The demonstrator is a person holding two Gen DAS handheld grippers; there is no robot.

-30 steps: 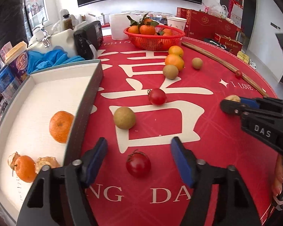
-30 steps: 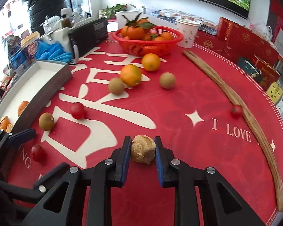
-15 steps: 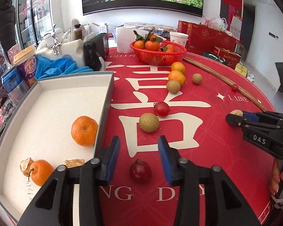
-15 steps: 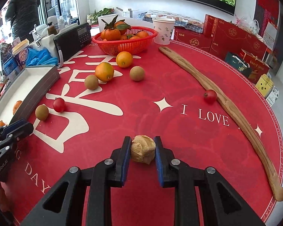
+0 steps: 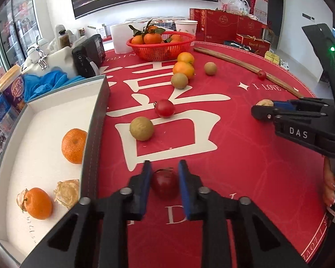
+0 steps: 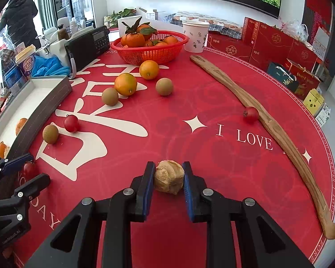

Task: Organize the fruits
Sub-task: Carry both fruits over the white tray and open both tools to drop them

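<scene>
My left gripper [image 5: 163,174] is closed around a small dark red tomato [image 5: 164,183] on the red table mat, beside the white tray [image 5: 93,134]. The tray holds a mandarin [image 5: 73,142], a husked orange berry [image 5: 38,203] and a dry husk [image 5: 67,193]. My right gripper [image 6: 168,174] is shut on a tan papery husked fruit [image 6: 168,179]; it also shows in the left wrist view [image 5: 265,109]. Loose on the mat lie a red tomato [image 5: 164,108], a brown kiwi-like fruit [image 5: 141,128], two oranges [image 6: 125,84] and more brown fruits [image 6: 164,86].
A red basket [image 6: 149,50] of mandarins stands at the back. A long wooden stick [image 6: 256,116] lies on the right with a small red fruit [image 6: 250,114] against it. A black radio [image 6: 87,47], paper cup [image 6: 194,36] and gift boxes [image 6: 272,42] edge the table.
My left gripper has narrowed from wide open and come down around the dark red tomato. My right gripper still holds the husked fruit, and its view has shifted across the table.
</scene>
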